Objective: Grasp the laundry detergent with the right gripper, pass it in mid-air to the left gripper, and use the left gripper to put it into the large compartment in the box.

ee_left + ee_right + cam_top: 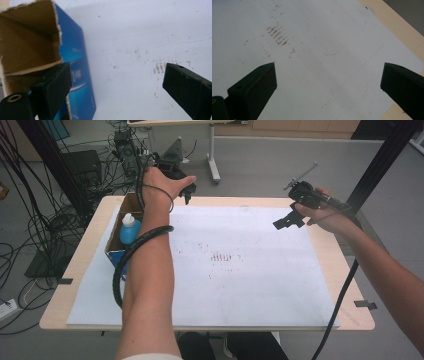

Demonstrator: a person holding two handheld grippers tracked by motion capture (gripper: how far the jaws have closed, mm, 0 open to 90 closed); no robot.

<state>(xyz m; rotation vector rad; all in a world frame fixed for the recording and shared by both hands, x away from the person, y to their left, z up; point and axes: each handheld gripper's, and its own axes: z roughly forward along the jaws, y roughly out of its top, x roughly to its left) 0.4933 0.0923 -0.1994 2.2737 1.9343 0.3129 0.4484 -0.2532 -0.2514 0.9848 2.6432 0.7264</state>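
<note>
Cardboard box (131, 202), brown inside and blue outside, is taken as the landmark; it is set open-topped on the white sheet (240, 270) at the far left part of the worktop (80, 265). A blue bottle (129, 231) with a white cap is stood upright inside the box, at its near end.

Left tool (186, 195): held just beyond the box's far right corner, over the far edge of the sheet, in the person's left hand (162, 182). Its jaws are seen wide apart in the left gripper view (115, 80), with nothing between them; the box's torn rim and blue wall (75, 62) are seen just beside one jaw.

Right tool (285, 222): held well apart from the box, over the opposite far corner of the sheet, in the right hand (325, 215). In the right gripper view (328, 82) its jaws are spread wide, and bare sheet is seen between them.

Brown marks (225, 256) are noted on the sheet, well to the right of the box, near the sheet's middle.

A black cable (131, 255) is looped around the left forearm, beside the box.
</note>
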